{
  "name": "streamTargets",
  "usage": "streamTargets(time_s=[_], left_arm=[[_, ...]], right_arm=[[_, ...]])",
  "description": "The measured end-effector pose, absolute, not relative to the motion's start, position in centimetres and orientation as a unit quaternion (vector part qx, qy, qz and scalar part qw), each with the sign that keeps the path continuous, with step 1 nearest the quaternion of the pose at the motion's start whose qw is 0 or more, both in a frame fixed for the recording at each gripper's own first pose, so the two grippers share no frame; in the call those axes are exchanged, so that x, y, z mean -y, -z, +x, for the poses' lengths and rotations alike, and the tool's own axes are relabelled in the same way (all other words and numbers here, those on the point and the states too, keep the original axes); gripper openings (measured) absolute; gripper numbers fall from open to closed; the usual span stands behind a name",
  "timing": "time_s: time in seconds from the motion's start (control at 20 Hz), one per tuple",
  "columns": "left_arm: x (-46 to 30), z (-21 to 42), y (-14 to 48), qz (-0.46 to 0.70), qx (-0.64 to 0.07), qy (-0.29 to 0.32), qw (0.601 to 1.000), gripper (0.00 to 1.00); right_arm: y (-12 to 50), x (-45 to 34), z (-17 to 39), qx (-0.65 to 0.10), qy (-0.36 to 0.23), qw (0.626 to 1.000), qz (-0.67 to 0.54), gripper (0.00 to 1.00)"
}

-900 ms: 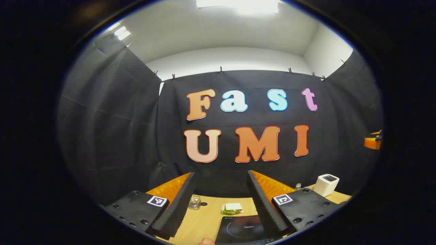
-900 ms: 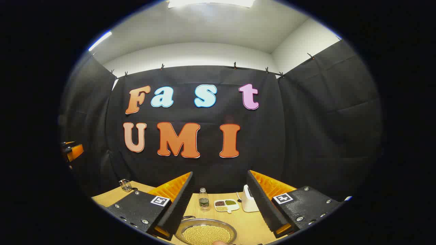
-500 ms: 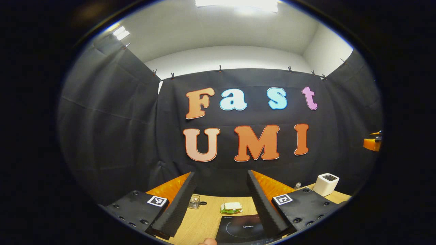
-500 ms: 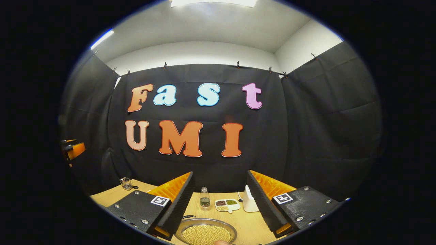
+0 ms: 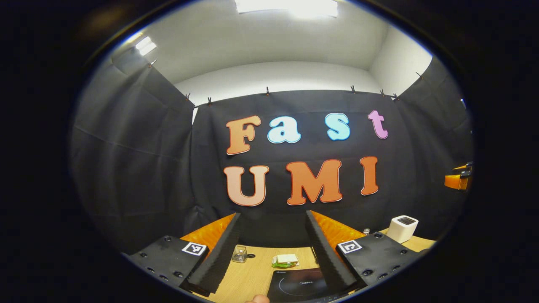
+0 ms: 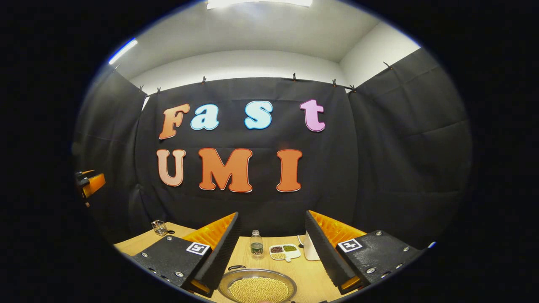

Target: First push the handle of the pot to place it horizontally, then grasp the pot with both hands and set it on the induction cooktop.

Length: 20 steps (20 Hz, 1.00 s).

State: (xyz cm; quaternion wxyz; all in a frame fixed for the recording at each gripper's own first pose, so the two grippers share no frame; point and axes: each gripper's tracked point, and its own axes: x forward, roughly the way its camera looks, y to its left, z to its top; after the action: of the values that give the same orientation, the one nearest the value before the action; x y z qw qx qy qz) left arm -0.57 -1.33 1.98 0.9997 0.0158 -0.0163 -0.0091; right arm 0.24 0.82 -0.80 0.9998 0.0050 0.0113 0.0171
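Above the surface (image 5: 252, 273), left tool (image 5: 273, 248) and right tool (image 6: 273, 248) both gape wide, empty; pot (image 6: 257, 287) below right tool.

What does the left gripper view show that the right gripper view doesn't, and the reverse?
Left gripper view: the induction cooktop lies ahead between the fingers of the open left claw, with a green-and-white pack behind it.
Right gripper view: the pot, filled with yellow beans, sits between the fingers of the open right claw, with a bottle and a divided dish behind it.
Both: the wooden table, a small glass jar and a white box.
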Motion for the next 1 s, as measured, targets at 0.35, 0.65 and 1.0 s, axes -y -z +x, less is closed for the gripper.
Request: streamTargets(time_s=[0.35,0.65,1.0], left_arm=[[1.5,-0.8,-1.5,0.006,0.007,0.014,1.0,1.0],[1.5,-1.1,-1.9,0.005,0.01,0.015,1.0,1.0],[1.9,-1.3,-1.7,0.003,0.007,0.023,1.0,1.0]], right_arm=[[1.0,-0.7,0.3,-0.012,-0.022,1.0,0.005,0.9],[1.7,-0.9,0.6,-0.017,-0.023,1.0,0.004,0.78],[2.5,-1.4,0.5,-0.018,-0.038,0.999,0.006,0.61]])
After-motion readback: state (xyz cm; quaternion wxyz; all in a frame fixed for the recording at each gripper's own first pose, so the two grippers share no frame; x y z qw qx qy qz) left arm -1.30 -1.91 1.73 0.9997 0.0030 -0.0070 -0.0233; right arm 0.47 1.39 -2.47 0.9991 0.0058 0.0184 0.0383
